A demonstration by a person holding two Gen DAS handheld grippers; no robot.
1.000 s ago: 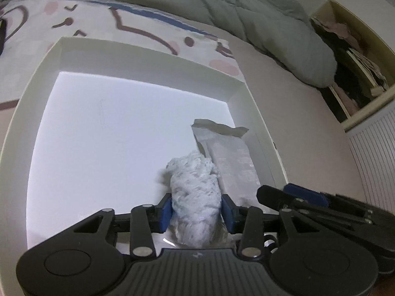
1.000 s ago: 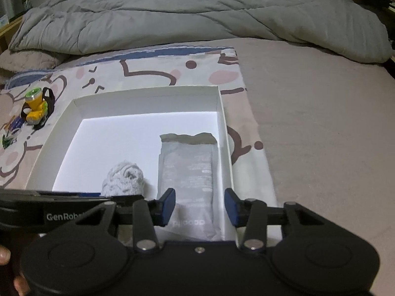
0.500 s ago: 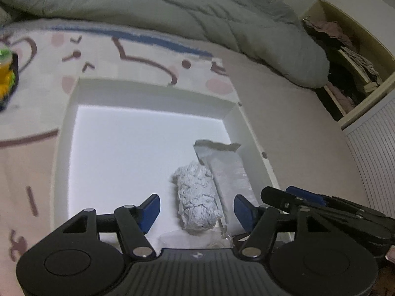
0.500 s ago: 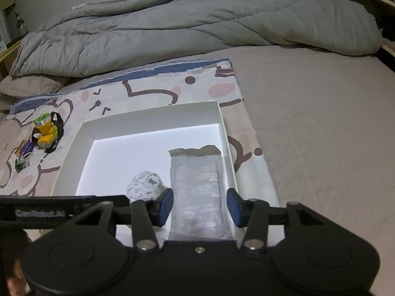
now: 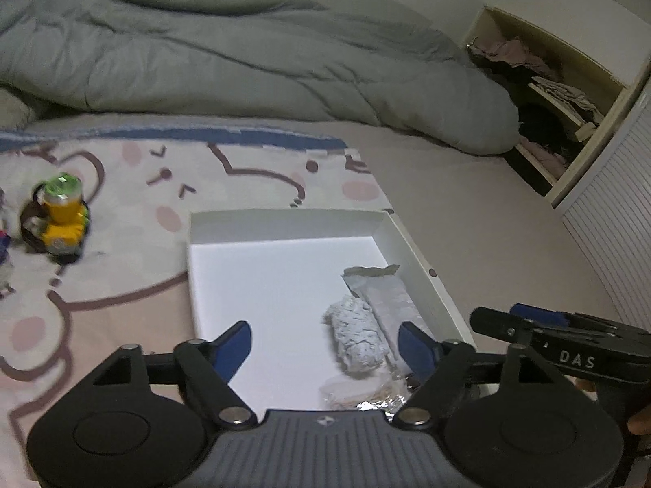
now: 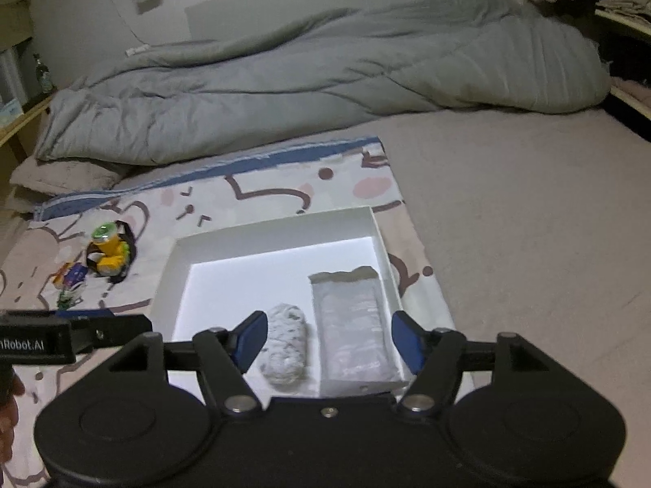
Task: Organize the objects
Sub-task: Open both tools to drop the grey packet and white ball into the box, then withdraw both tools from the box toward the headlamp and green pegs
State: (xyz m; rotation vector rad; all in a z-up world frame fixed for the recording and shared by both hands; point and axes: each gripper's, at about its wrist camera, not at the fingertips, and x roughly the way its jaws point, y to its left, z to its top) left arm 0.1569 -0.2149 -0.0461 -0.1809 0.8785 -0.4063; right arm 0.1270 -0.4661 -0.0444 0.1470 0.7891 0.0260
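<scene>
Bed (image 6: pixel 529 211): the support beyond both tongs; beige sheet to the right.
Grey duvet (image 5: pixel 244 53): bunched across the far side of the bed, well beyond the tongs.
Patterned cloth (image 6: pixel 260 187): spread under the box, reaching ahead and to the left of both tongs.
White box (image 5: pixel 285 227): open and shallow, directly ahead of both tongs.
Left tongs (image 5: pixel 325 339): blue-padded fingers spread wide, nothing between them, raised above the near end of the box.
Right tongs (image 6: pixel 329 337): also wide apart and empty, above the box's near right part.
Silver pouch (image 6: pixel 352 325): flat along the box's right wall, ahead of the right tongs.
White knitted roll (image 6: pixel 285 343): in the box, just left of the pouch, lengthwise beside it.
Crinkled wrapper (image 5: pixel 366 396): at the box's near edge, partly hidden by the left tongs' body.
Yellow toy (image 5: pixel 61 219): green-topped, on the cloth, far left of the tongs, well apart from the box.
</scene>
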